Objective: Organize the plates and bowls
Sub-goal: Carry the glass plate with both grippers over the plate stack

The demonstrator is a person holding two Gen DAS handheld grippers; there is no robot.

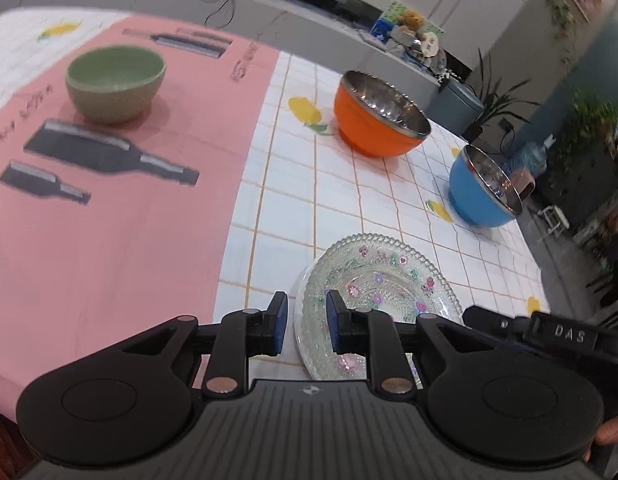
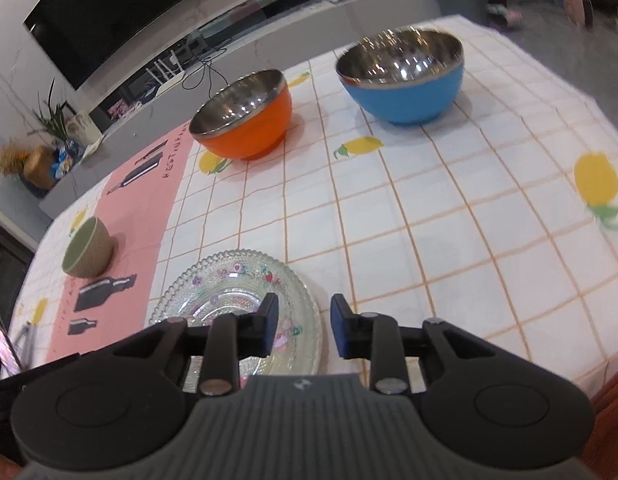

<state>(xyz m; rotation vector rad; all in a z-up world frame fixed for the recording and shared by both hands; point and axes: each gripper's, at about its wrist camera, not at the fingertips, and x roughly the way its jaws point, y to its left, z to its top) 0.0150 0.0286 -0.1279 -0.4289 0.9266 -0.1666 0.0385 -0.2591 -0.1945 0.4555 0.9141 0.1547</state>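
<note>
Glass plate [image 1: 379,300]: patterned, clear, with small flower prints; lies flat on the checked tablecloth [image 1: 349,208], low centre in the left wrist view, low left of centre in the right wrist view. It looks like two plates stacked, but that is hard to tell.

Left gripper [image 1: 307,326]: fingers parted and released, astride the plate's left rim, not pressing it.

Right gripper [image 2: 303,328]: fingers parted and released, nothing between them; the plate's right edge sits just beside its left finger.

Orange bowl [image 2: 245,116]: steel-lined, upright, upper centre of the right wrist view.

Blue bowl [image 2: 405,76]: steel-lined, upright, upper right of the same view, well apart from the orange one.

Green bowl [image 1: 115,82]: upright on the pink mat [image 1: 109,220], upper left of the left wrist view.

Step in hand, as judged: plate set down and let go; bowls not yet gathered.

Next move calls for: clearing the plate, then reaching to a bowl rim and nesting the steel bowls.
</note>
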